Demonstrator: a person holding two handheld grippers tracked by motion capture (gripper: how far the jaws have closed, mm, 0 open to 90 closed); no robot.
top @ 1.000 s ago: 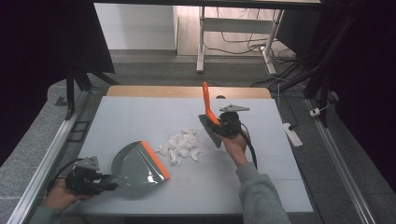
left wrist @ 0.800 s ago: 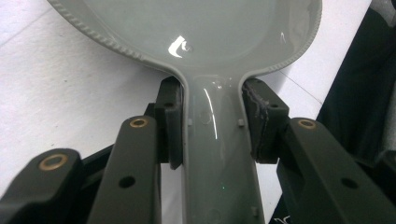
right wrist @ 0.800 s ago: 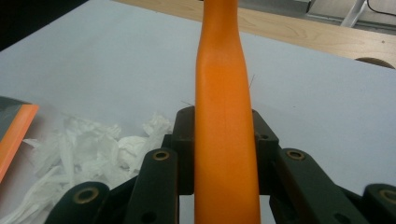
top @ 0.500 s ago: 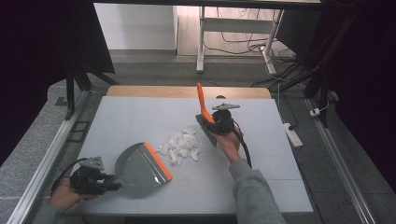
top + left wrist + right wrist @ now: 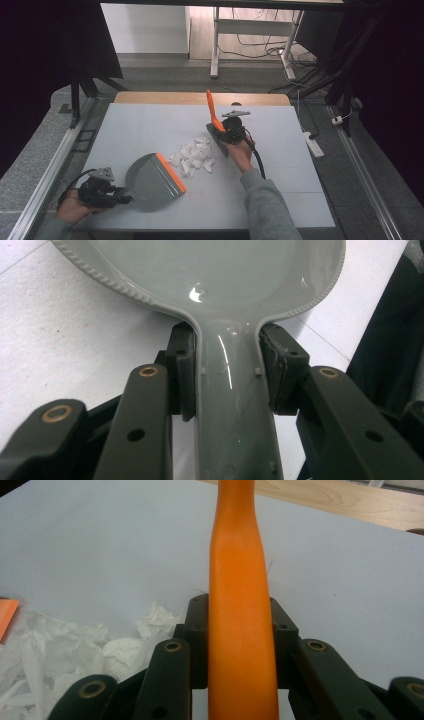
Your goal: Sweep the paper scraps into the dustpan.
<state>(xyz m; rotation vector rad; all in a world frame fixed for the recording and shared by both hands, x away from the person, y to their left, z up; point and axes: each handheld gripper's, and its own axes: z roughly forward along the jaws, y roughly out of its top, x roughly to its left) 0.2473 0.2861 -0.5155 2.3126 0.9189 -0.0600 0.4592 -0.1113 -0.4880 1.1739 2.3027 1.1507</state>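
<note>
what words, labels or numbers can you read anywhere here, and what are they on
None: no readable text shows in any view.
The grey dustpan in the left gripper is plain, as is its handle.
The orange brush handle in the right gripper bears no print.
The paper scraps and table are blank.

Pale grey counter (image 5: 150,125) with a wooden strip (image 5: 200,98) along its far edge, flanked by metal rails (image 5: 55,165) over speckled grey floor (image 5: 345,200). Beyond, a white-legged table frame (image 5: 216,40) on wood flooring with tangled cables (image 5: 260,42), beside a white wall panel (image 5: 145,27). Black curtains (image 5: 45,50) on both sides; a white power strip (image 5: 315,144) right of the counter.
</note>
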